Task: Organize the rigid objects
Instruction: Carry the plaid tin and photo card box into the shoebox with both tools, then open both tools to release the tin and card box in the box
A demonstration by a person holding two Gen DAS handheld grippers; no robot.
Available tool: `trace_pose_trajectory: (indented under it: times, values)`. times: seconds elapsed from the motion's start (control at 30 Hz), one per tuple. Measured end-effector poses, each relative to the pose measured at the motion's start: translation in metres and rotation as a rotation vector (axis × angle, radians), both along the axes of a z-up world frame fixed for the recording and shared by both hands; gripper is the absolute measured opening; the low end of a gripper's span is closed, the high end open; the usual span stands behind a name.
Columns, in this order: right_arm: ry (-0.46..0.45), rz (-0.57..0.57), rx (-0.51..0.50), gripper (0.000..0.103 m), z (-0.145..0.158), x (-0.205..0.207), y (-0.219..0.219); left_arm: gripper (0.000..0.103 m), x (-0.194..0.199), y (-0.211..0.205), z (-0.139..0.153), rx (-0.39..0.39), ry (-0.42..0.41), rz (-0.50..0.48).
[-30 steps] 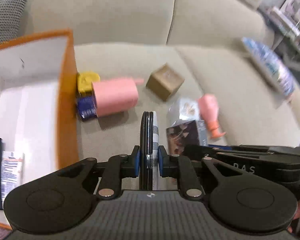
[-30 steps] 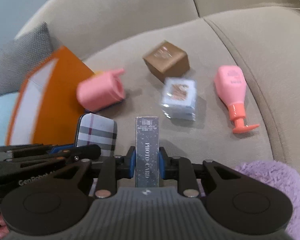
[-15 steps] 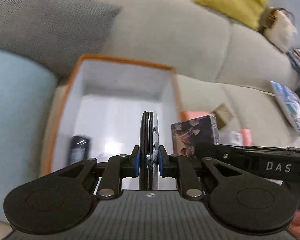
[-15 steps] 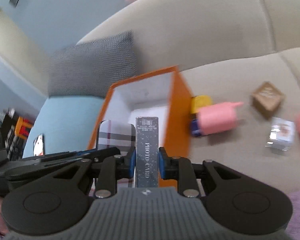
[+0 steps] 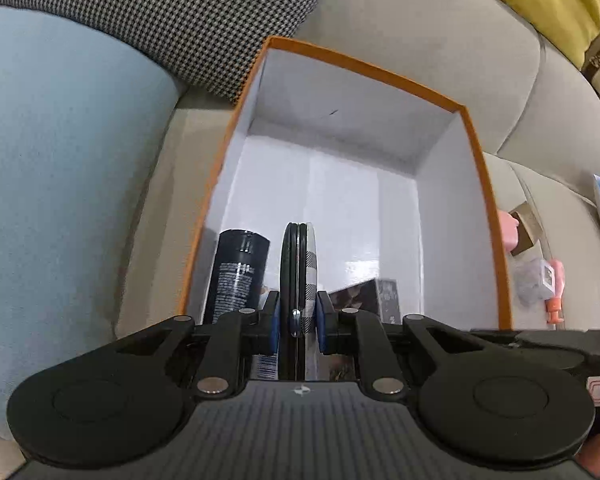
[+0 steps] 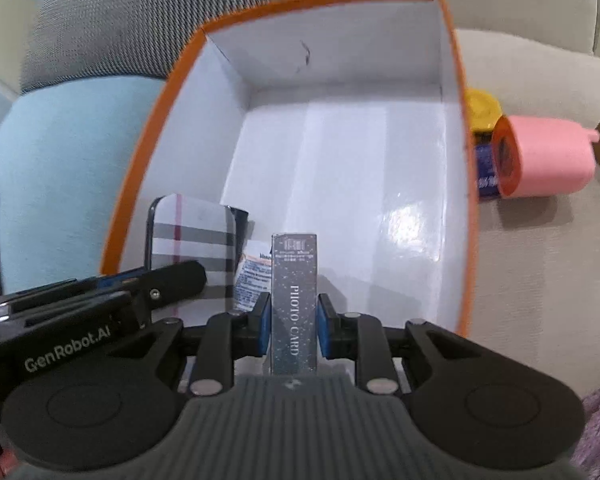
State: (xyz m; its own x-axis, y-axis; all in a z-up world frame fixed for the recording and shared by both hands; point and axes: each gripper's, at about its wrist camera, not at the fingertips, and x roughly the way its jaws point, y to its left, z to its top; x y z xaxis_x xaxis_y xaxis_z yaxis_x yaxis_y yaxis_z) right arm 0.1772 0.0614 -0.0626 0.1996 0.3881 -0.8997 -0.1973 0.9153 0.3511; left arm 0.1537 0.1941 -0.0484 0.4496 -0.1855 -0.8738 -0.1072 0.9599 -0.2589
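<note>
Left gripper clamps a plaid case edge-on; right gripper clamps a glittery grey card box. Both long axes point to 12 o'clock, into the orange box.

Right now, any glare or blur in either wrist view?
Right wrist: glare patch on the glossy floor of the orange box, and the box's left rim is blurred. Left wrist: a fainter sheen on the box floor; fisheye bends its rim; otherwise sharp.

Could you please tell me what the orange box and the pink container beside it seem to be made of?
Orange box: apparently cardboard, with thin straight walls, folded corners and a glossy white lining that reflects light. Pink container: probably matte plastic, smooth, uniformly coloured and moulded.
</note>
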Motion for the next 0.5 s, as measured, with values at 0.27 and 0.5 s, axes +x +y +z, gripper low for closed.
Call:
trace_pose_trajectory:
  times: [0.27,0.5]
  values:
    - [0.085,-0.040,-0.001,0.024,-0.021,0.004,0.007,0.019,0.002,0.004,-0.007,-0.038,-0.019,-0.009]
    - [0.011,0.118,-0.142,0.030,-0.009,-0.001,0.021,0.019,0.000,0.005,-0.008,-0.055,-0.024,-0.008]
